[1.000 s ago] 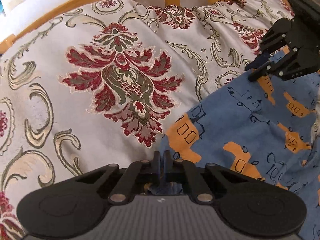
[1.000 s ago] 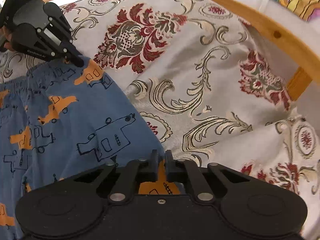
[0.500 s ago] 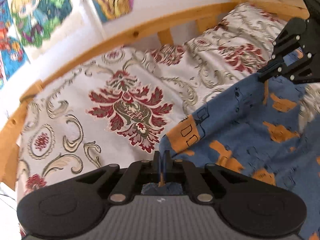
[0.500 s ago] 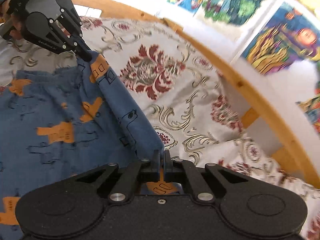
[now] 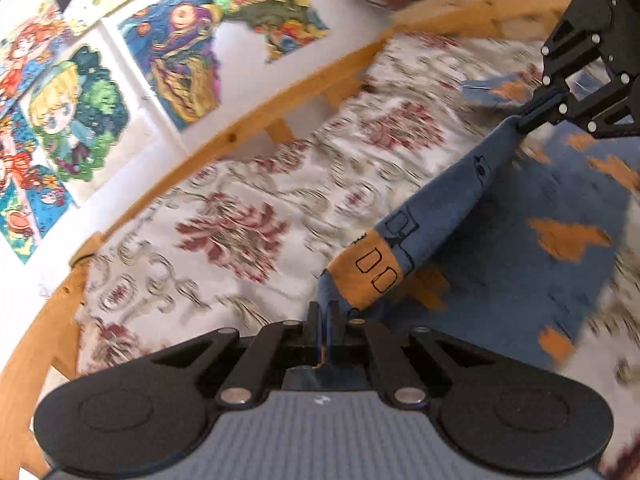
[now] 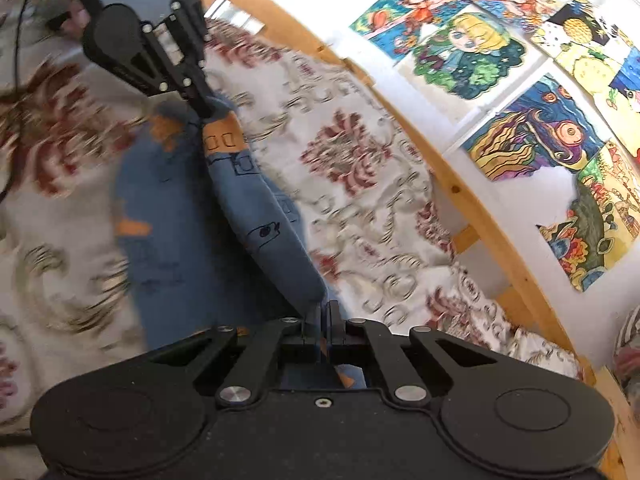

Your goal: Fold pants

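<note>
Covering wood-railed bed, floral spread (image 5: 240,236), drawings (image 6: 532,128) on wall, both claws clamped on pants (image 5: 560,240), blurry.

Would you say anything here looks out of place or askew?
Nothing stands out: the pants hang stretched between the left gripper and right gripper, both shut on one edge, above the patterned bedspread.

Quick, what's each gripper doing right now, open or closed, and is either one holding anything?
Left gripper: closed, pinching an edge of the blue cotton pants with orange truck prints.
Right gripper: closed, pinching the same pants along that edge.
</note>
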{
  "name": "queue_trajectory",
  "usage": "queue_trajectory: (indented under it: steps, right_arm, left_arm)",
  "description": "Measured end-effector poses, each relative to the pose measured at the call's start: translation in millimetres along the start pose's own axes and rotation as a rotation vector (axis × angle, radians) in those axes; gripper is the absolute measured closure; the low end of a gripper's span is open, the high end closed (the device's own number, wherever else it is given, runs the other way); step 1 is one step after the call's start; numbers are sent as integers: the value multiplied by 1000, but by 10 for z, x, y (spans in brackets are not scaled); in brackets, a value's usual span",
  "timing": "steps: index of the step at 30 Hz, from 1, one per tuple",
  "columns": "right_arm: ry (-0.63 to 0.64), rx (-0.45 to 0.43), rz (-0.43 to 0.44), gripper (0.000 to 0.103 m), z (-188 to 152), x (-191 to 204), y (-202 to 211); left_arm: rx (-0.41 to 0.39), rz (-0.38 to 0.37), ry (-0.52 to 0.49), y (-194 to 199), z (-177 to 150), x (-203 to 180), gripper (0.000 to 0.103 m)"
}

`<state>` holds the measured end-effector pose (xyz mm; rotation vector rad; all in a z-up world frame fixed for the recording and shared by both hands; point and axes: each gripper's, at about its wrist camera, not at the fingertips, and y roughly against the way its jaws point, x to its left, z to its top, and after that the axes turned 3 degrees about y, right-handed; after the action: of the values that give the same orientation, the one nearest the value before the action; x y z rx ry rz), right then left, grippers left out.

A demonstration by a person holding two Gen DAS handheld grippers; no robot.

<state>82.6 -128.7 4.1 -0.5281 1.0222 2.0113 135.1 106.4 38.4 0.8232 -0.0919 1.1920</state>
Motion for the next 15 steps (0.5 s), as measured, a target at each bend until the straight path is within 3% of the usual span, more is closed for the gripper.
queue_trajectory:
  steps: [5,11,15]
  right_arm:
    - [-32,38,1,102,-9,218,63]
    - [-39,84,6,102,-101,373,83]
    - [-46,102,31,102,-148,450,57]
  left_arm:
    - [39,-14,-141,16,-267,-282,102]
    - [56,-52,-240,80,-390,-415,102]
    - [109,-72,-334,-5,-517,-524,102]
